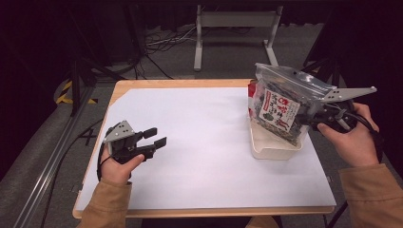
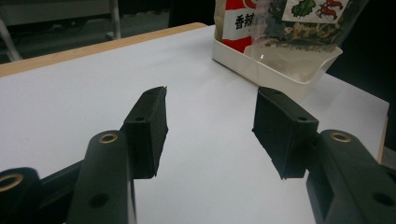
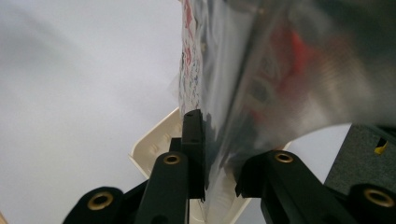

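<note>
Right hand-held gripper (image 1: 317,118) clamped on clear snack bag's (image 1: 280,107) edge, holding it tilted over cream tray (image 1: 271,149), likely to lift it free; red packet (image 2: 236,25) behind. Left hand-held gripper (image 1: 156,137) idle on worktop (image 1: 199,137), jaws apart

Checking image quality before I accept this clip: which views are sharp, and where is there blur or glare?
High view: evenly lit tabletop, dark surroundings, slightly soft. Left gripper view: left gripper jaws sharp, white tray softer. Right gripper view: snack bag too close, blurred, its foil catching glare; right gripper jaws in focus.
</note>
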Demonstrator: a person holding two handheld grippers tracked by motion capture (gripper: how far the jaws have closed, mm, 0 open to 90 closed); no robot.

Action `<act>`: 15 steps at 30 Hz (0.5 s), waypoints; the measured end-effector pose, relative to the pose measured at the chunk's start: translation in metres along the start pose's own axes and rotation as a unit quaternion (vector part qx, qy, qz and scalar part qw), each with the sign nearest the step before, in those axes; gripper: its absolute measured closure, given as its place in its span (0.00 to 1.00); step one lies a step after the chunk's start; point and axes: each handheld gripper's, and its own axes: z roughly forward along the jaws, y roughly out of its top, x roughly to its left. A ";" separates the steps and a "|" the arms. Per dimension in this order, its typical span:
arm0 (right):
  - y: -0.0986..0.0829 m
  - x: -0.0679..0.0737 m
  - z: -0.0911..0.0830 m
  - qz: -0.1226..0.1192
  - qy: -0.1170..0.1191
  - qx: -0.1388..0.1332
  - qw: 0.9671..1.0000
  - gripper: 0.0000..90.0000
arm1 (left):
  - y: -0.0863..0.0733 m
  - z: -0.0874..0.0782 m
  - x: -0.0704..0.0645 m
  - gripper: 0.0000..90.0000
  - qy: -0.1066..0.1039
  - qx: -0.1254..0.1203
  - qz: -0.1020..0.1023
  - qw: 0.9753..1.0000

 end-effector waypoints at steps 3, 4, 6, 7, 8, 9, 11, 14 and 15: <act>-0.003 -0.003 0.008 0.006 -0.004 0.010 1.000 0.85 | -0.001 -0.001 0.000 0.50 -0.001 0.001 -0.005 1.000; -0.004 -0.004 0.010 0.013 -0.004 0.012 1.000 0.85 | -0.001 -0.001 0.000 0.50 0.000 0.000 -0.007 1.000; -0.007 -0.007 0.014 0.019 -0.002 0.017 1.000 0.85 | -0.001 -0.001 0.001 0.49 0.002 -0.001 -0.004 1.000; -0.009 -0.008 0.017 0.019 -0.001 0.019 1.000 0.85 | -0.001 -0.001 0.001 0.49 0.002 -0.002 -0.005 1.000; -0.011 -0.009 0.021 0.023 0.000 0.024 0.999 0.85 | -0.001 -0.001 0.001 0.49 0.002 -0.002 -0.007 1.000; -0.013 -0.009 0.024 0.024 0.001 0.027 0.999 0.85 | -0.001 0.000 0.001 0.48 0.002 -0.001 -0.006 1.000; -0.018 -0.007 0.035 0.023 0.006 0.036 0.999 0.85 | -0.001 0.000 0.001 0.47 0.002 0.001 -0.008 1.000; -0.024 -0.005 0.046 0.024 0.003 0.046 0.999 0.85 | -0.001 0.000 0.001 0.47 0.002 0.001 -0.007 1.000; -0.028 -0.005 0.050 0.029 0.009 0.049 0.998 0.85 | -0.001 0.000 0.000 0.47 0.003 0.001 -0.007 1.000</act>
